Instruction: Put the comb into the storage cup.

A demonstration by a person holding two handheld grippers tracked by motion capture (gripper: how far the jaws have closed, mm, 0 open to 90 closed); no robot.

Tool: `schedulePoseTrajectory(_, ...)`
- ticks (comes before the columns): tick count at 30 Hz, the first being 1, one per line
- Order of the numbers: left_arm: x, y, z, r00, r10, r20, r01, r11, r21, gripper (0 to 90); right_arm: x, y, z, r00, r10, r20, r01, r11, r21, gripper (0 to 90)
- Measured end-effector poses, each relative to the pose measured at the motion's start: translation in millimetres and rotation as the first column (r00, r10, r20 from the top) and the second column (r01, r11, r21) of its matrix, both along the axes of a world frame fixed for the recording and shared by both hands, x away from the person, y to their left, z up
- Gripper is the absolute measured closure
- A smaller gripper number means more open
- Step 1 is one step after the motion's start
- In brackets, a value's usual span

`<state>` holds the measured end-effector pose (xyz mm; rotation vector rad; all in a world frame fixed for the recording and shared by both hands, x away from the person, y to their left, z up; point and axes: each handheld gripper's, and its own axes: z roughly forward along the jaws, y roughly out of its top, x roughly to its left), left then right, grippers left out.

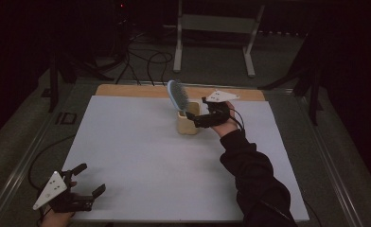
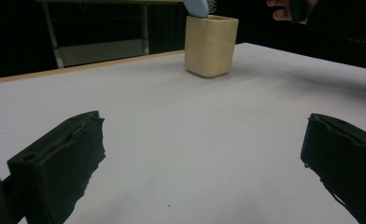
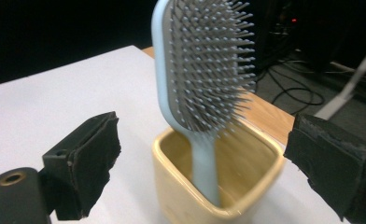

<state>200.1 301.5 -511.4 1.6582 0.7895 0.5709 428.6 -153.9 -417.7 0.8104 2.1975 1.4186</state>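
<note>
The right gripper [image 3: 204, 158] has its jaws spread wide on either side of the yellow square cup [image 3: 216, 179], gripping nothing, and the pale blue paddle hairbrush [image 3: 204, 70] stands handle-down in that cup, leaning with its bristles toward the camera. The left gripper [image 1: 82, 182] rests at the near left corner of the white table top [image 1: 141, 156], jaws likewise wide apart and empty, well apart from the cup. No readable writing appears on cup or brush; black cables [image 1: 148, 61] lie on the floor beyond the table.
</note>
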Motion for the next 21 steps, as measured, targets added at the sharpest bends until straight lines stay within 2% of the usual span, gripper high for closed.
schedulePoseTrajectory(4, -0.1, 0.4, 0.0, 1.0000, 0.002, 0.000, -0.002, 1.0000, 0.000, 0.0, -6.0, -7.1, -1.2, 1.0000, -0.003, 0.001, 0.003, 1.000, 0.021, 9.0)
schedulePoseTrajectory(12, 0.0, 0.3, -0.1, 1.0000, 0.000, 0.001, 0.000, 1.0000, 0.001, 0.0, -19.5, -20.1, -6.0, 0.9996, 0.020, -0.020, -0.019, 0.999, 0.030, 9.0)
schedulePoseTrajectory(14, -0.1, 0.6, 0.0, 1.0000, 0.000, 0.001, 0.000, 1.0000, 0.000, 0.0, -23.0, -23.7, -8.6, 0.9995, 0.025, -0.020, -0.024, 0.999, 0.021, 9.0)
schedulePoseTrajectory(21, -0.3, 0.0, 0.1, 1.0000, 0.000, 0.001, 0.000, 1.0000, 0.005, 0.0, -36.5, -35.8, -21.0, 0.9985, 0.039, -0.038, -0.038, 0.999, 0.034, 9.0)
